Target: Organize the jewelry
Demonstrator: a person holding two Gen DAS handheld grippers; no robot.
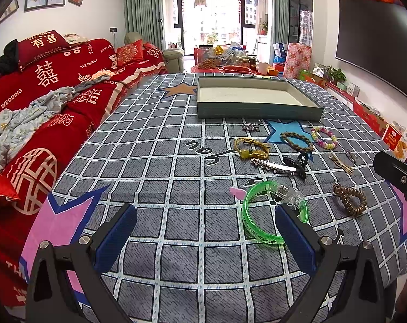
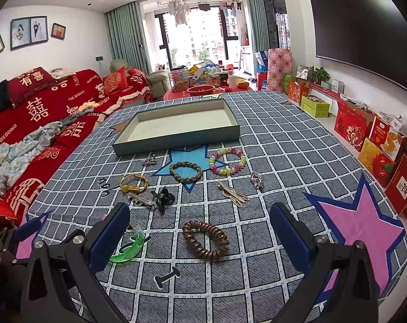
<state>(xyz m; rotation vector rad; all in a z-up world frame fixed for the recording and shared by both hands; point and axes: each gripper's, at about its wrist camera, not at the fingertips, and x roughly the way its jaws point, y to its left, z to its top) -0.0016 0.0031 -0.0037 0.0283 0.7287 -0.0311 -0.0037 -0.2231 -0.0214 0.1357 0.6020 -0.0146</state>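
Note:
A grey-blue tray [image 1: 257, 111] [image 2: 176, 141] with a bare white floor stands at the far side of the checked table cloth. Jewelry lies loose in front of it: a green bangle [image 1: 260, 224] [image 2: 128, 251], a brown spiral hair tie [image 1: 350, 199] [image 2: 204, 239], a braided bracelet [image 1: 296, 141] [image 2: 186, 171], a pastel bead bracelet [image 1: 324, 136] [image 2: 227, 160], a yellow cord bracelet [image 1: 250, 148] [image 2: 133, 183], a silver clip [image 1: 274, 164] and a black claw clip [image 2: 164, 197]. My left gripper [image 1: 206, 238] is open, just left of the bangle. My right gripper [image 2: 200, 245] is open around the spiral tie.
A red sofa [image 1: 42, 86] with crumpled cloth runs along the table's left side. Red boxes [image 2: 378, 145] and a dark TV [image 2: 365, 27] line the right wall. A cluttered low table [image 1: 225, 62] stands beyond the tray. A gold hairpin [image 2: 231, 193] and silver rings [image 2: 256, 180] lie nearby.

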